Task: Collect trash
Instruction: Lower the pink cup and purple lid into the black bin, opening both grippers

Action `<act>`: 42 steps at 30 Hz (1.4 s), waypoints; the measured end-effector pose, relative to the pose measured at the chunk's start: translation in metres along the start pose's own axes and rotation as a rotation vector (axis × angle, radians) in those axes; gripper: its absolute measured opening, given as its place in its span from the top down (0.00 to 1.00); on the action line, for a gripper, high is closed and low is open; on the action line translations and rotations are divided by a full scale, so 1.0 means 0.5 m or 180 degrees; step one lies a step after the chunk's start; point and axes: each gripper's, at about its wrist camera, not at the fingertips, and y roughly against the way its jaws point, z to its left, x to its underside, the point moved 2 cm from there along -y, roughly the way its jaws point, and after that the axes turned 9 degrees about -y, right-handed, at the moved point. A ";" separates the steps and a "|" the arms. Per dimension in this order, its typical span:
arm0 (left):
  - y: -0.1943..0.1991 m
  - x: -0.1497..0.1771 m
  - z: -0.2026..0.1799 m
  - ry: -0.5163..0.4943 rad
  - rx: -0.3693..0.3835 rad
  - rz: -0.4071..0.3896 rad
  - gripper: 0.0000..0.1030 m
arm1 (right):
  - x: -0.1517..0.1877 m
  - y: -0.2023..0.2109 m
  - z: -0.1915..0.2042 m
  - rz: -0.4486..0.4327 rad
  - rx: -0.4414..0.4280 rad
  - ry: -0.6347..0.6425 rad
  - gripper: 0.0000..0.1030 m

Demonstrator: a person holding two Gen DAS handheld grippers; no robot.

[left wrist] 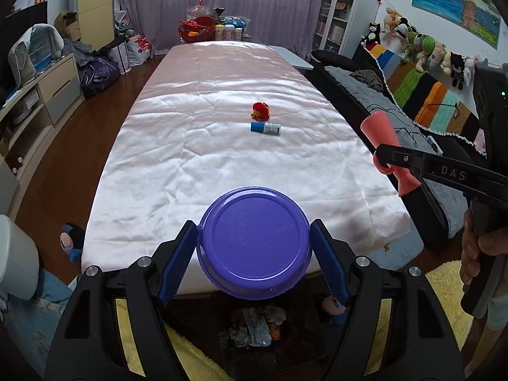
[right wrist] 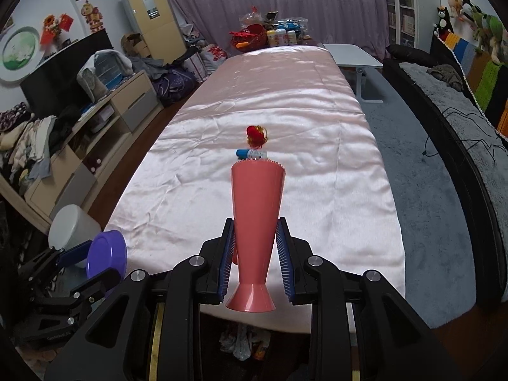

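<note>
My left gripper [left wrist: 254, 257] is shut on a purple plastic bowl [left wrist: 254, 243], its underside facing the camera, held over the near end of the long table [left wrist: 190, 146]; the same bowl [right wrist: 106, 255] shows low left in the right wrist view. My right gripper [right wrist: 255, 263] is shut on a pink cone-shaped cup [right wrist: 256, 228], which also appears as the pink cup [left wrist: 385, 147] at the right of the left wrist view. Mid-table lie a small blue-and-white bottle [left wrist: 266, 127] on its side and a red crumpled scrap [left wrist: 261, 110] just behind it. Crumpled trash [left wrist: 255, 325] lies in a dark bin below the table's near edge.
A pink satin cloth covers the table. At its far end stand a red basket [left wrist: 197, 28] and jars. A sofa [left wrist: 397, 101] with plush toys runs along the right, cabinets [left wrist: 41, 95] along the left, and a white bin [left wrist: 16, 257] sits near left.
</note>
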 end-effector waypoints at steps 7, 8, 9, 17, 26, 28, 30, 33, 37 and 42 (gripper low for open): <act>-0.013 0.100 -0.007 0.0068 0.0033 0.0202 0.33 | 0.128 -0.004 0.011 0.0206 -0.0067 -0.0054 0.73; -0.017 0.113 -0.007 0.0079 0.0040 0.0232 0.33 | 0.144 -0.010 0.013 0.0251 -0.0072 -0.0055 0.73; -0.019 0.125 -0.008 0.0084 0.0046 0.0259 0.33 | 0.158 -0.017 0.014 0.0295 -0.0074 -0.0058 0.73; -0.050 0.213 -0.020 0.0082 0.0085 0.0490 0.33 | 0.259 -0.059 0.004 0.0570 -0.0007 -0.0089 0.73; -0.117 0.292 -0.032 0.0115 0.0199 0.0828 0.33 | 0.336 -0.109 -0.005 0.0874 0.0034 -0.0123 0.73; -0.134 0.306 -0.034 0.0120 0.0241 0.0919 0.33 | 0.349 -0.123 -0.002 0.0972 0.0006 -0.0121 0.73; -0.148 0.319 -0.036 0.0125 0.0286 0.1007 0.33 | 0.358 -0.136 0.001 0.1048 0.0000 -0.0125 0.73; -0.161 0.330 -0.038 0.0104 0.0310 0.1084 0.33 | 0.363 -0.146 0.000 0.1092 0.0020 -0.0127 0.73; -0.163 0.327 -0.037 0.0100 0.0313 0.1091 0.33 | 0.359 -0.149 0.000 0.1096 0.0022 -0.0140 0.73; -0.164 0.319 -0.035 0.0110 0.0321 0.1095 0.32 | 0.353 -0.151 0.002 0.1082 0.0034 -0.0172 0.71</act>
